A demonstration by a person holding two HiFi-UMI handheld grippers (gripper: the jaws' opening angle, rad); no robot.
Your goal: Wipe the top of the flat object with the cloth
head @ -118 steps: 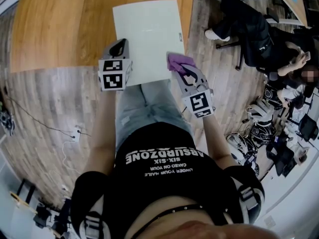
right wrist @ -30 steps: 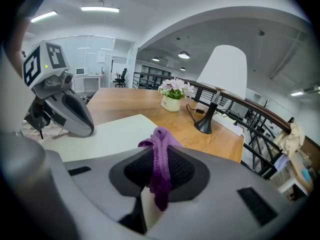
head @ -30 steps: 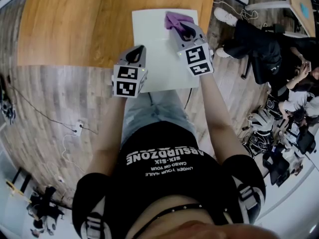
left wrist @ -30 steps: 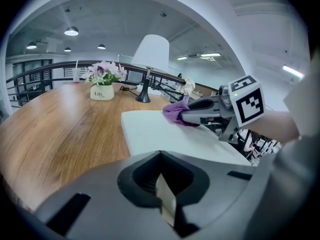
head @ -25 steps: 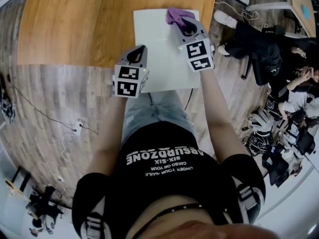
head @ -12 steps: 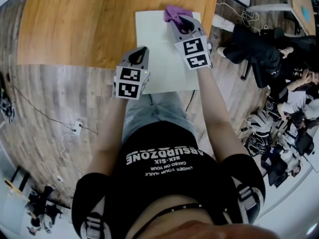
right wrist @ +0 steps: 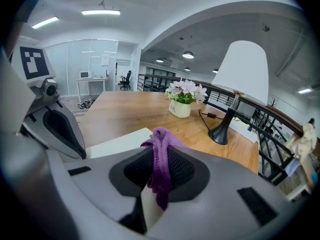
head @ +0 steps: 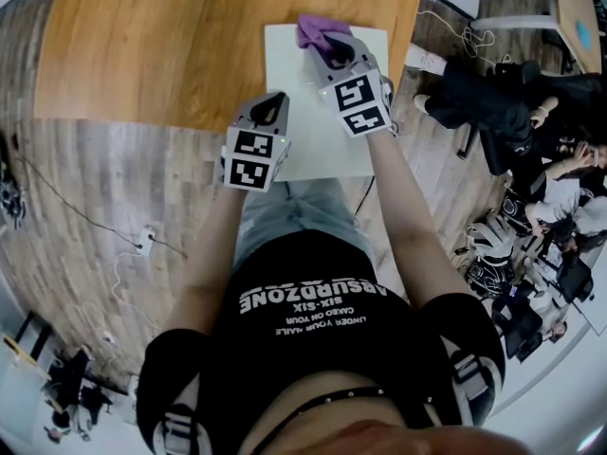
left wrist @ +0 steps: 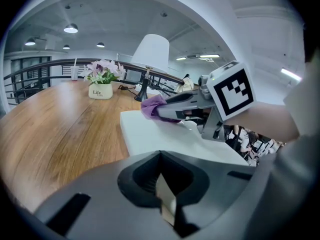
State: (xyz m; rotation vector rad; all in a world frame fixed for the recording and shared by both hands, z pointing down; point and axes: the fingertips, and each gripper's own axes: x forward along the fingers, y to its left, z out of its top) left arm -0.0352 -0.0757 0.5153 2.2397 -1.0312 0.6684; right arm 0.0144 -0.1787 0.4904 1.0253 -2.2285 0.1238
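Observation:
A flat white board lies on the wooden table, its near end overhanging the table edge. My right gripper is shut on a purple cloth and presses it onto the board's far edge. In the right gripper view the cloth hangs bunched between the jaws over the board. My left gripper sits at the board's left edge; its jaws look shut with a pale sliver of board between them. From there I see the board and the cloth.
A white flower pot and a desk lamp stand farther along the table. Seated people and equipment are on the floor to the right. A cable and socket lie on the floor at left.
My right gripper carried the cloth from the board's near right side up to its far edge, then slid left along that edge. The left gripper stayed at the left edge.

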